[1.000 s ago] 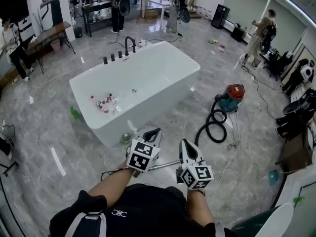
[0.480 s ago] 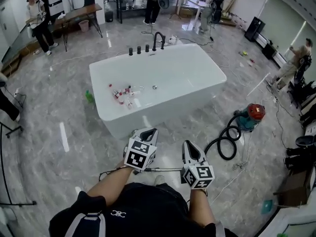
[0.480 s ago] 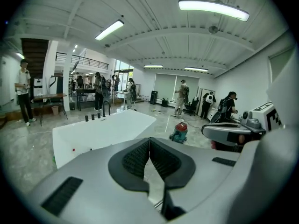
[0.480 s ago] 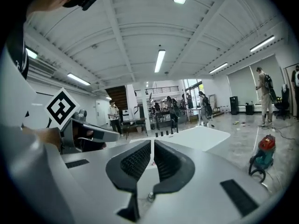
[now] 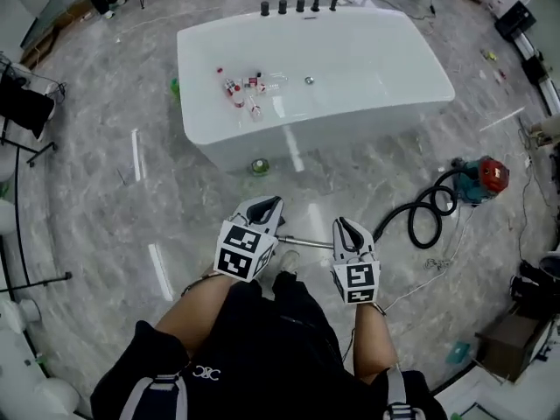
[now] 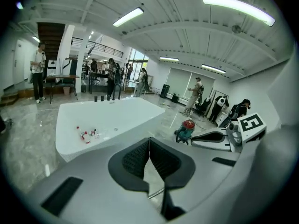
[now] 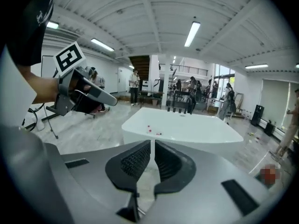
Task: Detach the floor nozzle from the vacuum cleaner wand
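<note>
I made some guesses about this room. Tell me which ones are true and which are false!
1. The left gripper and the right gripper both have their jaws shut. True.
2. The bathtub is full of water. False: no water shows in it, only a few small bottles near one end.
3. The vacuum cleaner has a red top. True.
4. The black hose lies in a straight line. False: it curls in loops on the floor.
5. The left gripper is holding the metal wand. False: its jaws are empty, and the wand shows between the two grippers, held by neither.
</note>
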A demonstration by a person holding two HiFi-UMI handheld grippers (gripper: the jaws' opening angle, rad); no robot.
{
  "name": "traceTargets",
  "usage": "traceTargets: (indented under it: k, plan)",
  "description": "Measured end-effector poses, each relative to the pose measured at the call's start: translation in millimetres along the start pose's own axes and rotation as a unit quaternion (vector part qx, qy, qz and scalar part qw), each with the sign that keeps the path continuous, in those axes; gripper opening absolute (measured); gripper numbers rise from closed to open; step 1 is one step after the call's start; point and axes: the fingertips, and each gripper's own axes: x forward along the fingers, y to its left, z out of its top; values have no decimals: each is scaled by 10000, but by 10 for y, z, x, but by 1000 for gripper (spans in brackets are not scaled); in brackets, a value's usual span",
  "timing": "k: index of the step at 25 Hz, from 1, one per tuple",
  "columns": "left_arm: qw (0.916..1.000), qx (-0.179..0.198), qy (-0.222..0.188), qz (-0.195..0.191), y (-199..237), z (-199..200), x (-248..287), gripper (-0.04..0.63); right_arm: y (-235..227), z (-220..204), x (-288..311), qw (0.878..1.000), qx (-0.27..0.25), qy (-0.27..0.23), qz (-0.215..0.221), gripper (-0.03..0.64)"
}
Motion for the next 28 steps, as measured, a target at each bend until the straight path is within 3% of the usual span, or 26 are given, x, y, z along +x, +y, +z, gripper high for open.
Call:
traceTargets:
  k: [7, 9, 11, 13, 18, 22, 28]
  plan:
    - [9947, -659, 735, 276, 392, -1284, 544, 9, 210, -1238, 1058, 9892, -234, 1005, 1045, 26]
    - [9929, -778, 860, 267, 506, -1705, 698, 9, 327, -1787, 1418, 9794, -382, 1424, 1382, 125]
    - [9921, -732, 1000, 208, 592, -2148, 853, 9, 501, -2413, 1744, 9634, -586, 1932, 1765, 234]
    - [9913, -602, 1152, 195, 694, -2598, 1038, 9, 680, -3042, 2043, 9441, -836, 2391, 2111, 300]
    - [9827, -989, 1527, 336, 993, -3781, 1482, 9, 1066, -4571, 2711, 8943, -1730, 3134, 2685, 345]
    - [9752, -1290, 1765, 358, 1136, -4671, 1717, 9, 1310, -5761, 3180, 8650, -2188, 3546, 2794, 345]
    - [9666, -1485, 2060, 341, 1283, -5784, 1855, 9, 1404, -7217, 3742, 8604, -2516, 3941, 2027, 344]
